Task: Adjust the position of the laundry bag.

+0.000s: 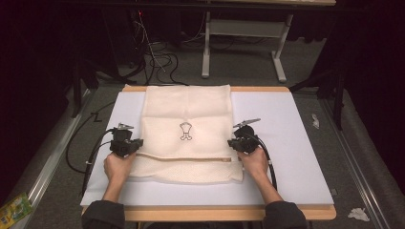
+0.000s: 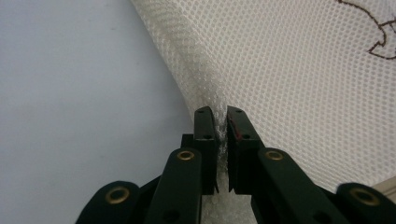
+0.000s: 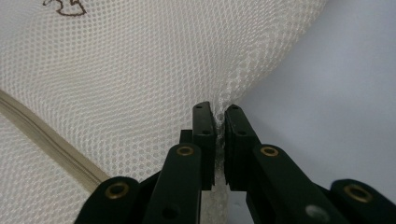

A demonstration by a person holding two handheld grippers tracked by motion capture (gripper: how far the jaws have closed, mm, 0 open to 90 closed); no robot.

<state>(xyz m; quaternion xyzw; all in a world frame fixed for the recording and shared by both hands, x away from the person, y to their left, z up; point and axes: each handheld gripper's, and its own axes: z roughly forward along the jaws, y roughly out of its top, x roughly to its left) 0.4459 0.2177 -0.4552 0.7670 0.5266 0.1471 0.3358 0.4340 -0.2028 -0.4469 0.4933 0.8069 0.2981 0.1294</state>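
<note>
A cream mesh bag [image 1: 187, 129] lies flat on the white board [image 1: 286, 143], with a small brown emblem [image 1: 186, 131] at its middle and a tan zipper [image 1: 186, 158] running across near the front. My left gripper [image 1: 136, 145] sits at the bag's left edge. In the left gripper view the gripper [image 2: 221, 114] is shut on a pinched fold of the mesh [image 2: 299, 84]. My right gripper [image 1: 232, 143] sits at the bag's right edge, level with the zipper. In the right gripper view the gripper [image 3: 219, 112] is shut on the mesh [image 3: 130, 74] at its edge.
The board rests on a wooden table whose edge [image 1: 200, 213] shows at the front. Behind the table stand a white frame's legs [image 1: 206, 52] and loose cables [image 1: 160, 62] on the floor. A crumpled scrap [image 1: 358, 214] lies on the floor at right.
</note>
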